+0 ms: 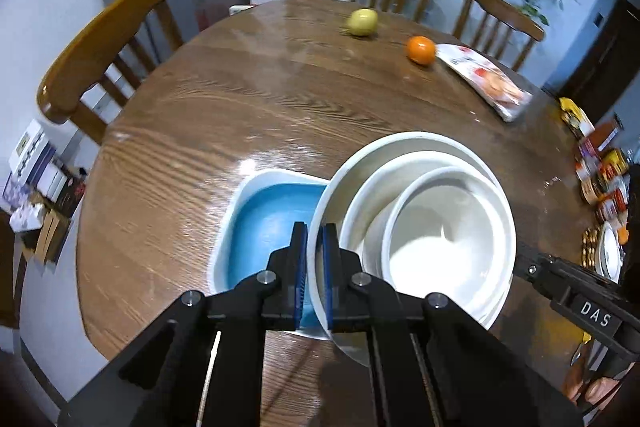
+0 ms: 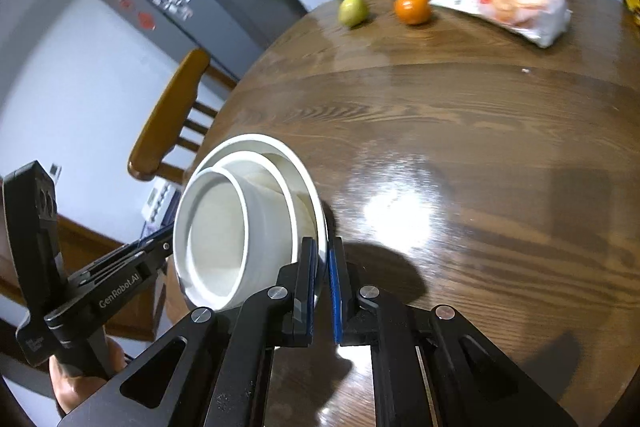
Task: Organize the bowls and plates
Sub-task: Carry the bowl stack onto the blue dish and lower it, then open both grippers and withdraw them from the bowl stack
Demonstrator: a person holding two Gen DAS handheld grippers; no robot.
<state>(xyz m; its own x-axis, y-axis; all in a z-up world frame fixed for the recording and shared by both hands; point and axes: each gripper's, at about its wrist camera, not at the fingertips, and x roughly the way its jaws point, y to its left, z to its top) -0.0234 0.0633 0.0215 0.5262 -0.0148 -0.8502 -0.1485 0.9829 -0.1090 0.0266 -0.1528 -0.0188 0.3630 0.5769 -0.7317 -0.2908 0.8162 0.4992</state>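
Note:
Three nested white bowls point(image 1: 440, 227) form a stack that is held tilted above the wooden table point(image 1: 240, 99). My left gripper point(image 1: 315, 231) is shut on the outer bowl's left rim. On the opposite rim, my right gripper point(image 2: 323, 243) is also shut, and the stack point(image 2: 224, 227) leans away to its left. A square blue plate with a white rim point(image 1: 272, 219) lies on the table under the stack's left side. The right gripper point(image 1: 524, 267) shows at the stack's right edge in the left wrist view. The left gripper point(image 2: 168, 243) shows at the far left of the right wrist view.
A yellow-green fruit point(image 1: 363, 22), an orange point(image 1: 421, 49) and a snack bag point(image 1: 484, 79) lie at the table's far side. Packets and jars point(image 1: 600, 171) and a plate point(image 1: 610, 255) crowd the right edge. Wooden chairs point(image 1: 100, 43) ring the table.

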